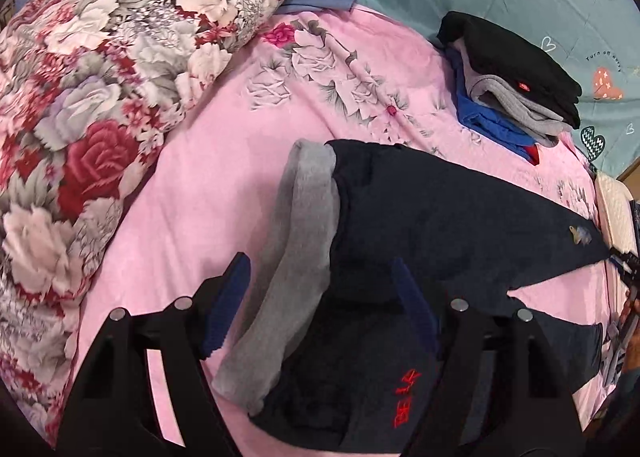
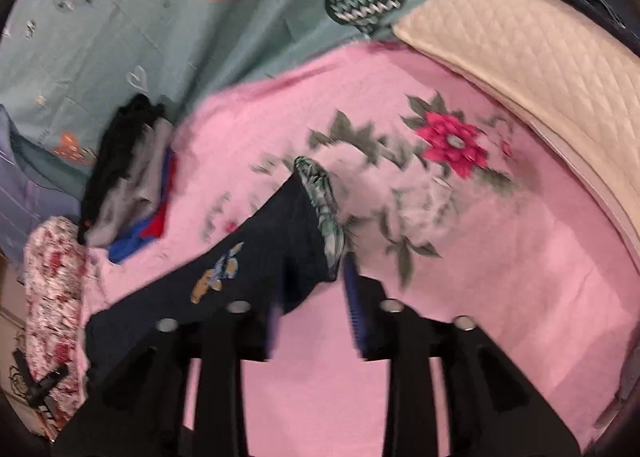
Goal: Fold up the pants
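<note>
Pants lie dark navy on the pink bed cover, waist end with grey lining right under the left gripper, leg end with patterned cuff just ahead of the right gripper. Left gripper: jaws wide, straddling the waist fabric, no pinch visible. Right gripper: jaws part open, cuff edge just beyond its left finger, not clamped as far as blur allows. Step looks like mid-fold, between grasps. Next: close on waist and cuff, bring ends together. Folded stack sits well ahead.
</note>
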A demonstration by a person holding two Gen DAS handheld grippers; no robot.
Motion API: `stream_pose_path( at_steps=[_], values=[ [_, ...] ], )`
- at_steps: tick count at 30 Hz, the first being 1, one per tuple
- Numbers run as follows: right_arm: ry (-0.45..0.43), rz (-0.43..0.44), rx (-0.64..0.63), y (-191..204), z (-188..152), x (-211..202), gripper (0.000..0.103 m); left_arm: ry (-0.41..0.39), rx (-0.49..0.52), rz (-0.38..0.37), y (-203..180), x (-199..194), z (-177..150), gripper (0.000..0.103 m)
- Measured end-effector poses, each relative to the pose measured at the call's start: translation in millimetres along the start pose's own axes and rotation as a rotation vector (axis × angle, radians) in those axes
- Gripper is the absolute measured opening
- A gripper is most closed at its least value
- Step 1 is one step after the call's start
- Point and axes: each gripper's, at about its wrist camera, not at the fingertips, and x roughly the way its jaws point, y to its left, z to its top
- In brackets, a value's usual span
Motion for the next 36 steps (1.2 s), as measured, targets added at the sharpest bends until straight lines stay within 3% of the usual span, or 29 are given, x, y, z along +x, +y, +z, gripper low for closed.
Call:
stream_pose_path(
  at_steps=[1, 3, 6, 9, 14, 18, 24, 28, 29, 30, 31, 32, 36],
  values=[
    [0.01, -0.089, -0.012, -6, -5, 4, 0.051, 0.005, -0.001, 0.0, 0, 4, 3, 0.075],
    [-0.018, -0.145, -0.028, -11, -10, -1, 0.051, 0.014, -0.011, 0.004, 3, 13, 13, 0.075],
    [-0.055, -0.013, -0.029, 3, -7, -15, 0.051, 0.03, -0.022, -0.022, 8, 27, 30, 0.075],
    [-0.049, 0.054, -0.162, 55, -5, -19, 0.052, 0.055, -0.056, -0.058, 16, 45, 44, 0.075],
    [0.009, 0.175, -0.365, 153, -13, 0, 0.052, 0.1, -0.143, -0.129, 33, 75, 57, 0.075],
    [0.081, 0.247, -0.46, 205, -23, 26, 0.052, 0.094, -0.16, -0.206, 36, 84, 68, 0.075],
    [0.156, 0.288, -0.631, 263, -40, 65, 0.052, 0.113, -0.114, -0.301, 30, 101, 74, 0.076],
    [0.206, 0.263, -0.744, 291, -45, 92, 0.052, 0.071, -0.088, -0.365, 30, 100, 70, 0.077],
    [0.212, 0.257, -0.771, 298, -46, 98, 0.052, 0.058, -0.08, -0.375, 30, 98, 70, 0.07],
    [0.219, 0.261, -0.792, 303, -47, 102, 0.052, 0.042, -0.065, -0.384, 30, 95, 69, 0.041],
    [0.225, 0.265, -0.815, 309, -47, 106, 0.052, 0.033, -0.048, -0.394, 29, 91, 69, 0.022],
    [0.235, 0.271, -0.841, 315, -49, 110, 0.052, 0.029, -0.031, -0.412, 28, 87, 68, 0.013],
    [0.264, 0.296, -0.954, 341, -59, 125, 0.052, -0.092, 0.085, -0.418, 15, 51, 59, 0.01]
  ],
)
